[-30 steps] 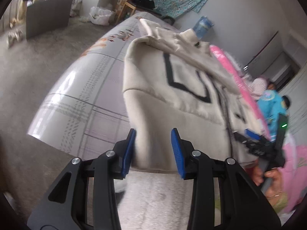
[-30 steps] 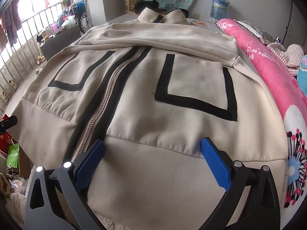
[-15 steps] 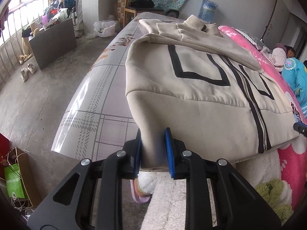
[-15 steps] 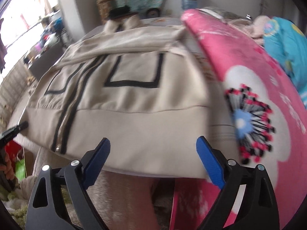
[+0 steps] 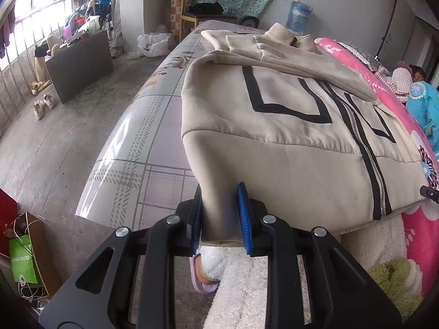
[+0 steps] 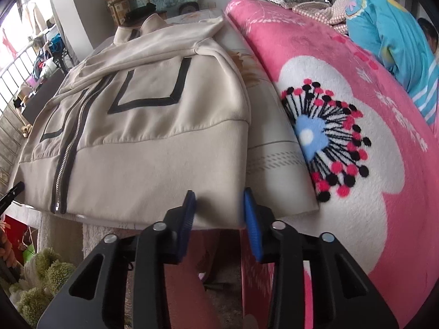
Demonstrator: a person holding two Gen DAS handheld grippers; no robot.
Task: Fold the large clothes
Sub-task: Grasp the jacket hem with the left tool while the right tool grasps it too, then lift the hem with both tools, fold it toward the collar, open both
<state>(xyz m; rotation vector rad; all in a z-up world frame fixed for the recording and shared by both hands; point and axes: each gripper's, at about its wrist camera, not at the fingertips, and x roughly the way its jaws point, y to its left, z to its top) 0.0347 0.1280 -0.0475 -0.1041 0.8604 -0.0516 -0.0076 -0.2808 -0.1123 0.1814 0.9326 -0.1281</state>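
Lying spread face-up across the near end of a patterned bed sheet (image 5: 153,126), the beige jacket (image 5: 274,126) shows its zip, black pocket outlines and collar, with the sleeves folded over the chest at the far end. The left gripper (image 5: 221,215) pinches the jacket's near left hem corner, its blue pads pressed into the ribbed band; the very tip of that corner hangs behind the pads and is hidden. The right gripper (image 6: 219,213) sits at the near right hem corner, its jaws closing with the band between them, though whether both pads already bite the fabric is hard to tell, as the right pad sits at the cloth's edge. A pink flowered blanket (image 6: 356,137) lies just right of the jacket, and a person in blue (image 6: 395,27) lies at the far right, cut off by the frame. Fluffy white fabric (image 5: 247,288) below the bed edge is partly hidden by the gripper arms.
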